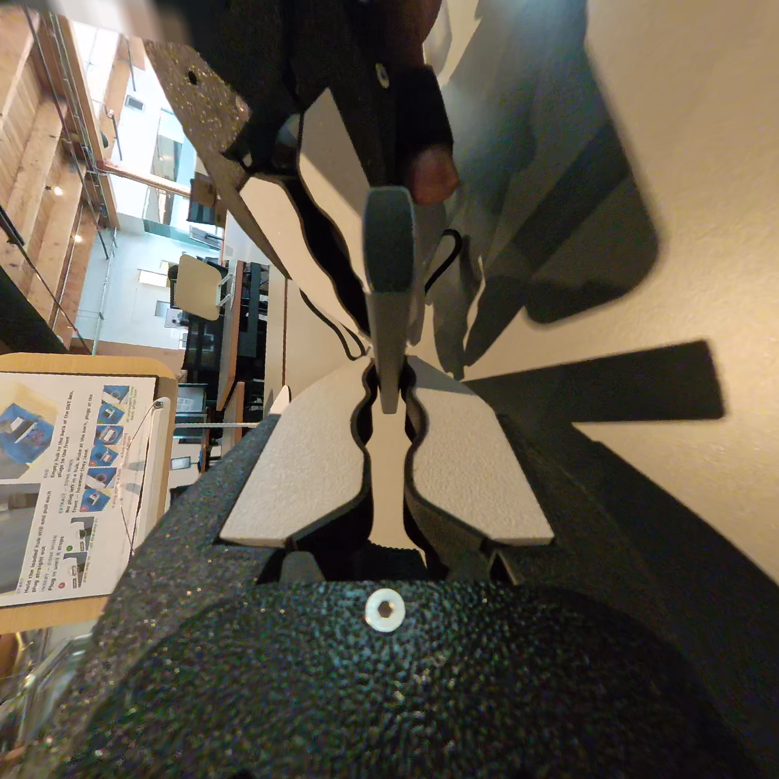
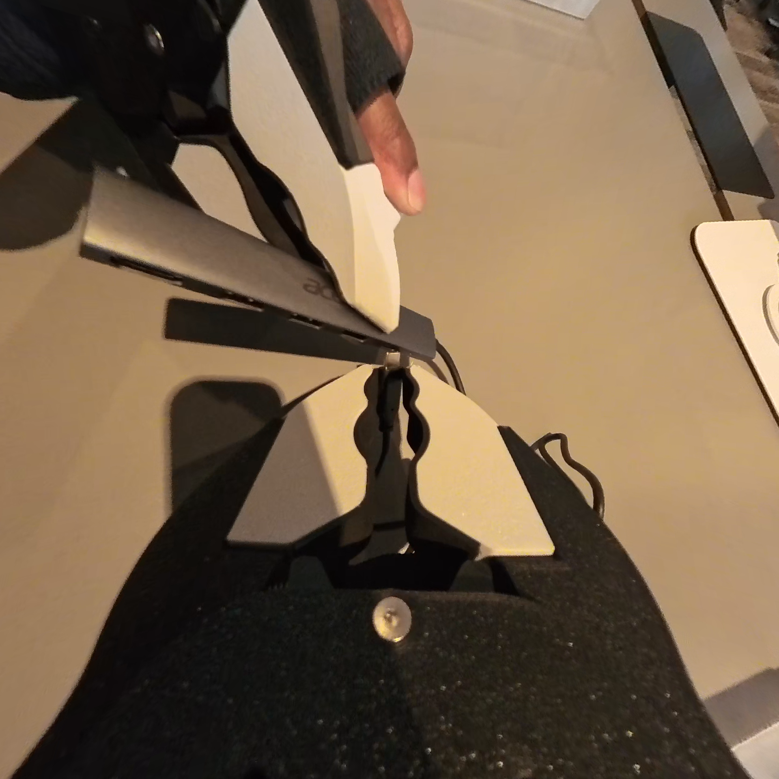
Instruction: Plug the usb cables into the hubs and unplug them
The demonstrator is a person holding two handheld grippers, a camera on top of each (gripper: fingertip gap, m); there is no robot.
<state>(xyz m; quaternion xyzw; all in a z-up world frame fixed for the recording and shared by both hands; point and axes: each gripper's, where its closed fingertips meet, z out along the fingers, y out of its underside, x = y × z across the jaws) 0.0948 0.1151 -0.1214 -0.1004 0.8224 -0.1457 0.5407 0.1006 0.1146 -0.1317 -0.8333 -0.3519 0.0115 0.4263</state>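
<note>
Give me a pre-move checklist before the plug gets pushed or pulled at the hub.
1. Left gripper clamped on the hub: ok, held off the table.
2. Right gripper clamped on the USB plug: ok.
3. Plug's metal tip at the hub's port: ok, touching or partly in.
4. Fully seated: cannot tell.
5. Plug in line with the port: cannot tell.
6. Black cable slack on the table: ok.

Beige table [image 2: 548, 210], black cable [image 2: 590, 484] on it
</note>
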